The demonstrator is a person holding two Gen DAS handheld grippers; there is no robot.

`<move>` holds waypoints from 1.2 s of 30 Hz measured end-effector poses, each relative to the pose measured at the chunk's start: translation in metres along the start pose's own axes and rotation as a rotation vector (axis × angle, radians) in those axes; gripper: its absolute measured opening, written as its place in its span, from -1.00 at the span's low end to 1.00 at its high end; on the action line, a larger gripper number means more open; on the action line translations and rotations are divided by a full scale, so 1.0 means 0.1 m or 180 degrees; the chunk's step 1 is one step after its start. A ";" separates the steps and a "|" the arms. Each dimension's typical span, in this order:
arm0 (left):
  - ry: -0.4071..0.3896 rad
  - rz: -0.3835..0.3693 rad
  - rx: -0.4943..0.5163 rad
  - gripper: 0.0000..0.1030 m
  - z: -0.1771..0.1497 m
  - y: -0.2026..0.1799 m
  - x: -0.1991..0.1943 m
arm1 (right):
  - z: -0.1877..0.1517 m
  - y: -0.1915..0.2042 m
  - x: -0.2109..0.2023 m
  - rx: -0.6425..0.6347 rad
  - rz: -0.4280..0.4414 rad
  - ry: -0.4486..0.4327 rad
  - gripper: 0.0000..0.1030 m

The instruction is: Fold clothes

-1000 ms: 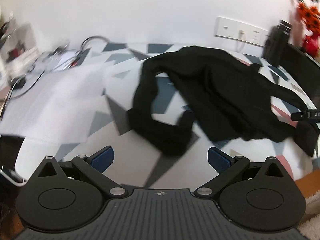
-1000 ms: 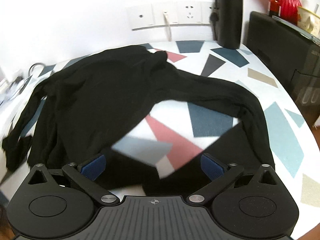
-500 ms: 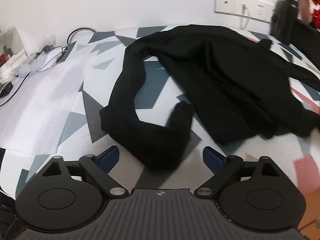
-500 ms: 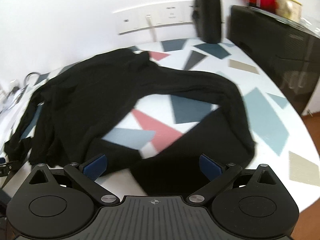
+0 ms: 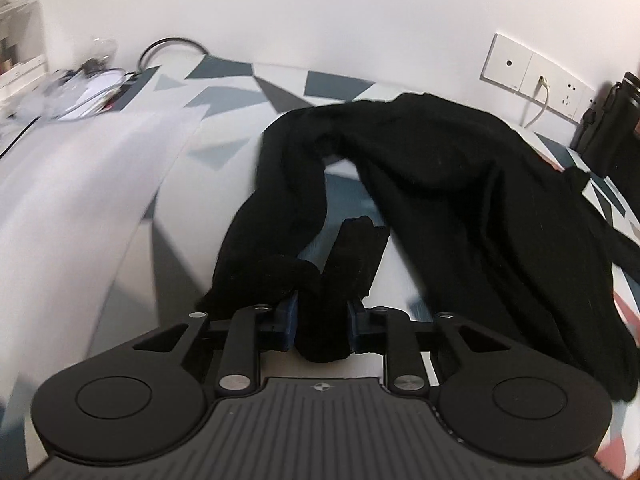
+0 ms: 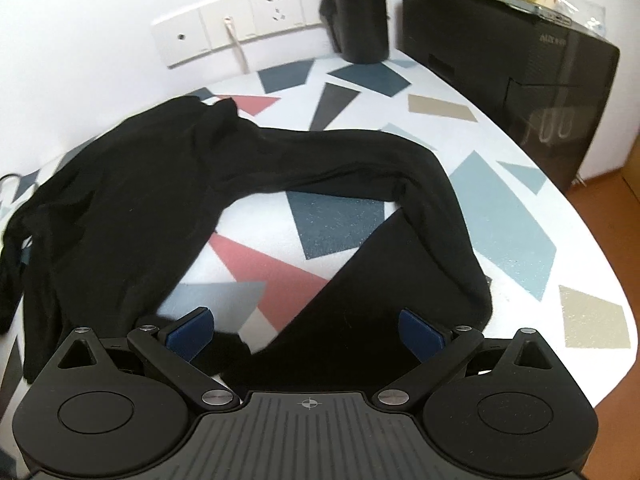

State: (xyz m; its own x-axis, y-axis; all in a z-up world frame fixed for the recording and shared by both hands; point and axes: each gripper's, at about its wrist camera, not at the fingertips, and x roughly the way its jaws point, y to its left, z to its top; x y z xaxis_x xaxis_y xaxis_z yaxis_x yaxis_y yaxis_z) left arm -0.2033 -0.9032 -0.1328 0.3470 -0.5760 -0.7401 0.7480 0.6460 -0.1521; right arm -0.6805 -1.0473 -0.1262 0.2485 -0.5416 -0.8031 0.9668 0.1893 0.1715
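Left gripper (image 5: 322,320) has closed since half a second ago: jaws were wide then, now the blue pads (image 5: 289,322) pinch a bunched fold of the black garment's (image 5: 460,208) sleeve (image 5: 280,216); cloth fills the gap between pads, so the contact faces themselves are hidden; right-side pad mostly covered by fabric. Right gripper (image 6: 307,330) jaws spread wide, as before, nothing between them; pads (image 6: 190,330) sit over the sleeve end (image 6: 452,248) and a black triangle of the pattern; black on black, so where cloth stops and print starts near the pads is hard to make out; cannot tell if the pads touch fabric.

Garment lies spread across the patterned tabletop (image 6: 520,216); body toward the back edge near the wall, one sleeve looping out to the front right edge, the other running toward the front left where it is held.

Left view only: white sheet (image 5: 80,200) on the table's left part, heavily motion-blurred; cable clutter (image 5: 80,88) at the back left corner, too smeared to identify; wall socket plate (image 5: 532,72) with a plugged cord.

Right view only: black bottle (image 6: 358,12) at the back edge, top cut off by frame; black appliance (image 6: 520,72) beside the table's right edge, items on top cropped; wood floor (image 6: 600,240) past the right edge. Garment's left part runs out of frame there.
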 end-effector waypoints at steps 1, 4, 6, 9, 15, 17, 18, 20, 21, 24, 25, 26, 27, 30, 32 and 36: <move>-0.0001 -0.0024 -0.0009 -0.54 0.08 0.03 0.07 | 0.02 0.03 0.02 0.0027 -0.0034 -0.0002 0.92; -0.0016 -0.0090 -0.0050 -0.54 0.34 0.11 0.30 | 0.06 0.08 0.04 0.0106 -0.0146 -0.0031 0.92; -0.0023 -0.0108 -0.0041 -0.54 0.54 0.15 0.47 | 0.06 0.09 0.05 0.0181 -0.0279 -0.0068 0.92; -0.0036 -0.0122 -0.0030 -0.55 0.80 0.18 0.72 | 0.04 0.05 0.04 0.0355 -0.0575 -0.0133 0.93; -0.0097 -0.0186 0.0174 -0.52 1.16 0.08 1.10 | -0.12 -0.07 0.10 0.0631 -0.1033 0.0047 0.90; -0.0085 -0.0175 0.0262 -0.35 1.21 0.01 1.16 | -0.18 -0.08 0.14 0.0613 -0.1057 0.0093 0.50; -0.0053 -0.0190 0.0314 -0.13 1.22 -0.02 1.16 | -0.20 -0.08 0.14 0.0623 -0.1027 0.0048 0.34; 0.0057 -0.0287 0.0375 0.44 1.20 -0.04 1.13 | -0.21 -0.06 0.15 0.0590 -0.0982 -0.0026 0.11; 0.0095 -0.0349 0.0367 0.60 1.17 -0.03 1.09 | -0.21 -0.05 0.15 0.0552 -0.0962 -0.0056 -0.12; 0.0148 -0.0508 0.0345 0.60 1.02 0.03 0.91 | -0.09 -0.02 0.20 0.0508 -0.0827 -0.0070 -0.58; 0.0160 -0.0532 0.0362 0.60 0.96 0.04 0.82 | -0.04 -0.04 0.23 0.0536 -0.0767 -0.0063 -0.76; 0.0156 -0.0558 0.0375 0.60 0.90 0.05 0.75 | 0.04 -0.08 0.27 0.0604 -0.0699 -0.0054 -0.78; 0.0155 -0.0588 0.0385 0.60 0.84 0.06 0.68 | 0.12 -0.11 0.31 0.0670 -0.0632 -0.0047 -0.79; 0.0164 -0.0663 0.0408 0.60 0.65 0.09 0.45 | 0.37 -0.21 0.48 0.0787 -0.0450 -0.0055 -0.81; 0.0180 -0.0659 0.0431 0.60 0.55 0.09 0.36 | 0.55 -0.21 0.62 0.0759 -0.0371 -0.0056 -0.82; 0.0207 -0.0590 0.0422 0.60 0.43 0.10 0.25 | 0.93 -0.07 0.93 0.0636 -0.0220 -0.0036 -0.81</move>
State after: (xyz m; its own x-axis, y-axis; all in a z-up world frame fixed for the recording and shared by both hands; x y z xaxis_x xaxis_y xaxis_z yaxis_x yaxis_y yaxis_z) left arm -0.1626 -0.9324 -0.1242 0.1629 -0.6424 -0.7488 0.8649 0.4582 -0.2050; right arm -0.6591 -1.1753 -0.1486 0.1808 -0.5571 -0.8105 0.9738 -0.0142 0.2270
